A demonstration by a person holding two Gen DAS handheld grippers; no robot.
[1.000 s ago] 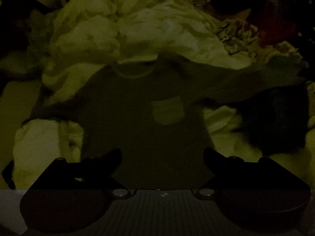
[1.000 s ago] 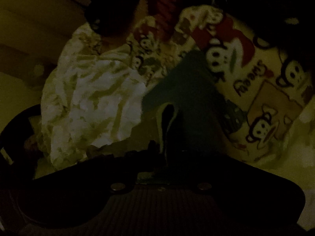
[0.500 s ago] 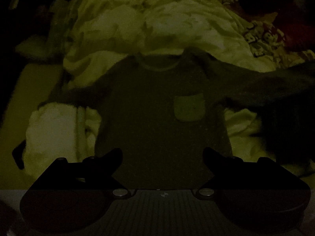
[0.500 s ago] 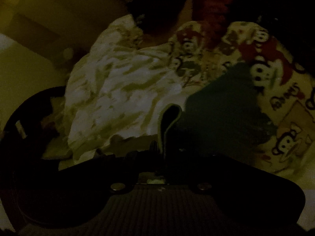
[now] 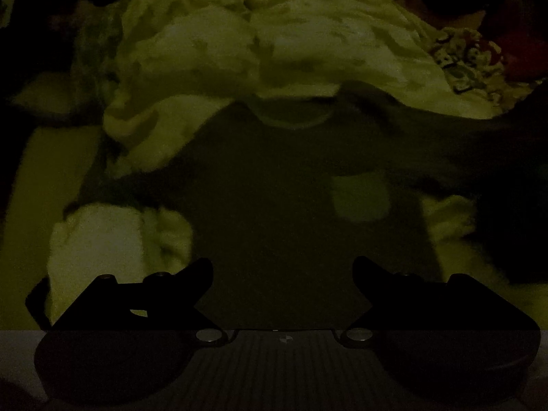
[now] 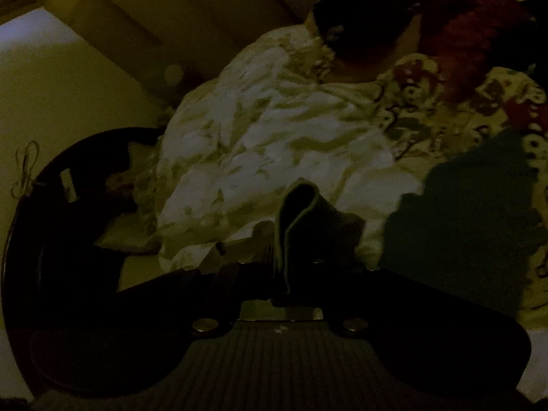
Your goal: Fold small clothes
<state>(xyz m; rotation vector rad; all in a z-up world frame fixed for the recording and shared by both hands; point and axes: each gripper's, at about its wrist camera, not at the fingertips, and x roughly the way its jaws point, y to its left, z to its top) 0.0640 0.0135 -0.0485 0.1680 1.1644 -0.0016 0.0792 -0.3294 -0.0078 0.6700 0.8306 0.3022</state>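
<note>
Two dim views split the scene between them. From the left wrist, a small dark shirt [image 5: 274, 205] lies spread flat, front up, with a pale chest pocket [image 5: 361, 198] and pale neckline; its top edge tucks under a heap of pale patterned laundry [image 5: 260, 44], and one sleeve stretches off to the right, blurred. The left gripper [image 5: 282, 267] hangs over the shirt's lower hem with its jaws spread wide and nothing between them. Only the right wrist view shows where that sleeve ends: the right gripper [image 6: 291, 253] has its jaws pressed together on a fold of dark cloth with a pale edge, probably the cuff. Beyond it lie the pale heap and a cartoon-print cloth [image 6: 455, 109].
</note>
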